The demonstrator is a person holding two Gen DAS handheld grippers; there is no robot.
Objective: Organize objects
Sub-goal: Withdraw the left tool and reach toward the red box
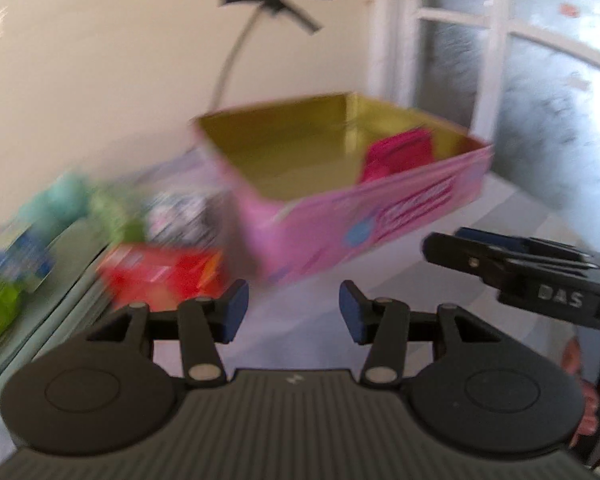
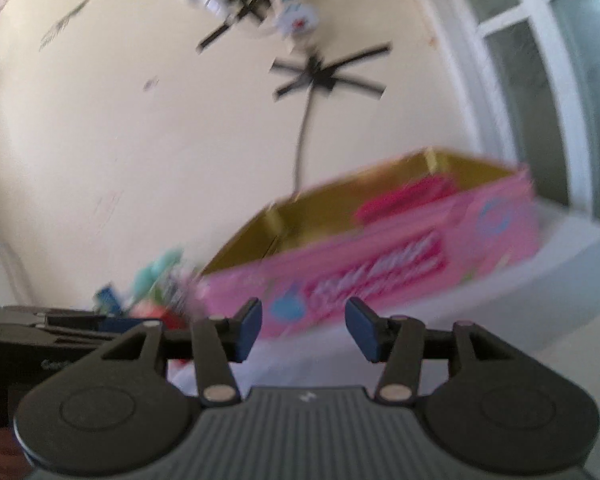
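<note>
- Two hand-held claws close in on a pink box (image 1: 364,216) that stands on a pale tabletop (image 1: 512,208) against a cream wall, its lid off and its gold lining bare.
- In the left wrist view the box fills the 12 to 2 o'clock stretch ahead of the left claw (image 1: 294,312); one magenta packet (image 1: 400,152) already leans against its near wall, toward the right-hand end.
- The left claw is empty, its blue pads parted with nothing between them.
- The right claw (image 2: 304,328) is likewise parted and empty, the box's printed long side straight ahead at 12 o'clock.
- Loose items wait to the box's left, at 9 to 10 o'clock from the left claw: a red packet (image 1: 160,276) nearest, a patterned pouch (image 1: 180,216) behind it, and teal, green and blue things that motion blur leaves unidentifiable.
- The step in hand looks like a reach for the next loose item, most likely the red packet.
- Best practice here: slow the approach, square the pads across the packet's narrow edges, and keep the right claw clear of the box wall, or use it to brace the box.
- Most of the sorting appears still to come.
</note>
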